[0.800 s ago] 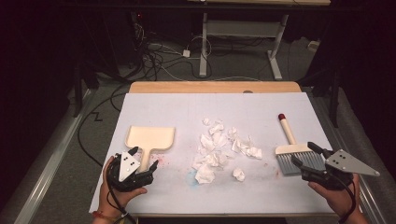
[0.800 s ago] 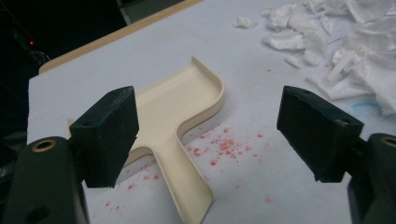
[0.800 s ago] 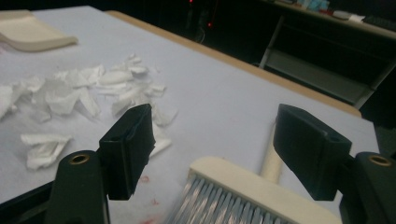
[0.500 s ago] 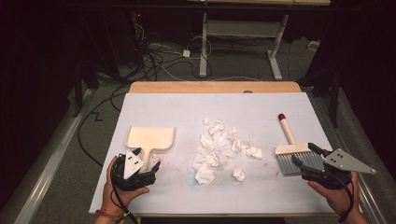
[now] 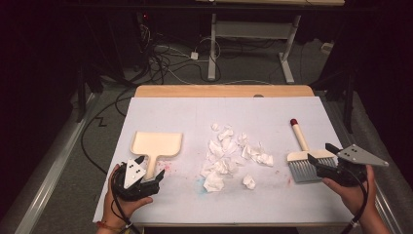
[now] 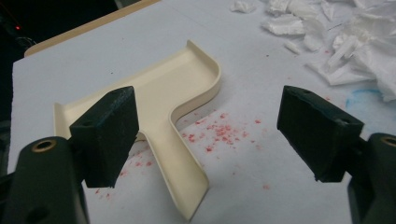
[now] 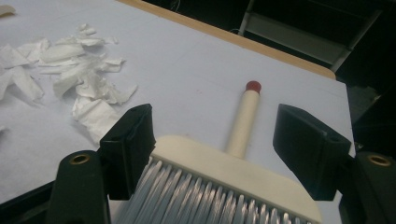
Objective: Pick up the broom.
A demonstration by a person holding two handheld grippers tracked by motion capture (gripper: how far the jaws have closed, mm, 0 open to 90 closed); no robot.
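Dustpan (image 6: 161,116) handle lies between open left gripper (image 6: 219,135) jaws, untouched. Brush (image 7: 224,182) head sits between open right gripper (image 7: 224,140) jaws. Torn paper scraps (image 5: 229,156) midway on white table (image 5: 195,117); dark room, floor cables (image 5: 165,63).

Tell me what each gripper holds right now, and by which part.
Nothing is held. The left gripper stands open around the cream plastic dustpan's handle; the right gripper stands open around the grey-bristled hand brush's head.
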